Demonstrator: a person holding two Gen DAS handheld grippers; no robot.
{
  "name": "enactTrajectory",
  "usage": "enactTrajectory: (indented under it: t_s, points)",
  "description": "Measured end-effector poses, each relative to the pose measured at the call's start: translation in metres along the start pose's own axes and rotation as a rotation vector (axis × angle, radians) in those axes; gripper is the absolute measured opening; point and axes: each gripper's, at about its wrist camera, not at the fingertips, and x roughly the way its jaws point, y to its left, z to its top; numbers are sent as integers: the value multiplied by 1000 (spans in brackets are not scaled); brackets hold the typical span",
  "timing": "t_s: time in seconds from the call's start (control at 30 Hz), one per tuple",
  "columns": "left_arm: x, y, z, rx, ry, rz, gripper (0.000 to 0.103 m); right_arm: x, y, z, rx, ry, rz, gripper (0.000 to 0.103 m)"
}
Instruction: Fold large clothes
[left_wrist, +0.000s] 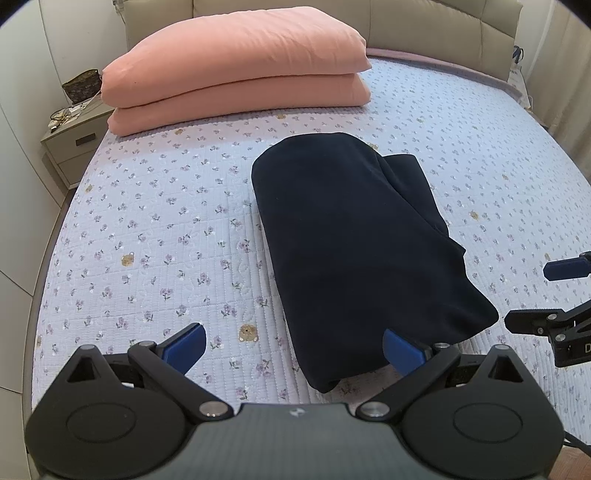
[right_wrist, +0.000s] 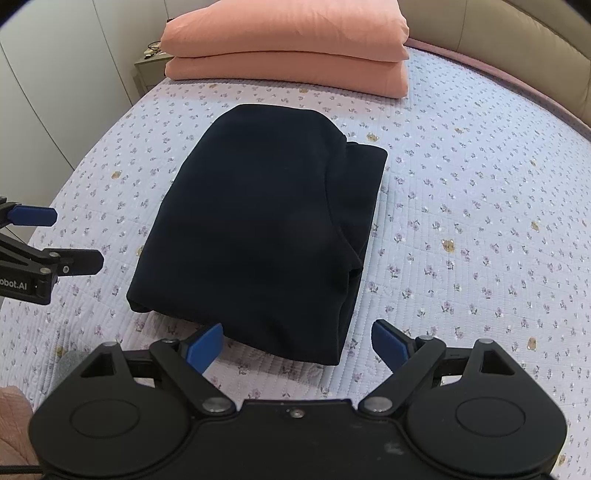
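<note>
Nearest us, both grippers sit at the bed's near edge, empty. Left gripper (left_wrist: 293, 341) fingers wide; right gripper (right_wrist: 297, 341) fingers wide too, nothing btwn them. Just ahead, the dark navy garment (right_wrist: 255, 229) lies folded into a compact bundle on the floral quilt (left_wrist: 147, 229), mid-bed. Farther back, the pink folded duvet (left_wrist: 236, 62) by the headboard. We judge folding is near done; next move prob. a final tidy or none.
</note>
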Motion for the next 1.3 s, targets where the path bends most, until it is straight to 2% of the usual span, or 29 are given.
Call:
enactTrajectory:
  t_s: [0.8,1.3]
  points:
    - [2,-3,-1,13,11,-6,103,1,-1,-2,4,13,-10,103]
    - [5,-2,-1,-4,15,-47,103,2,0,-2,0,17,-4,103]
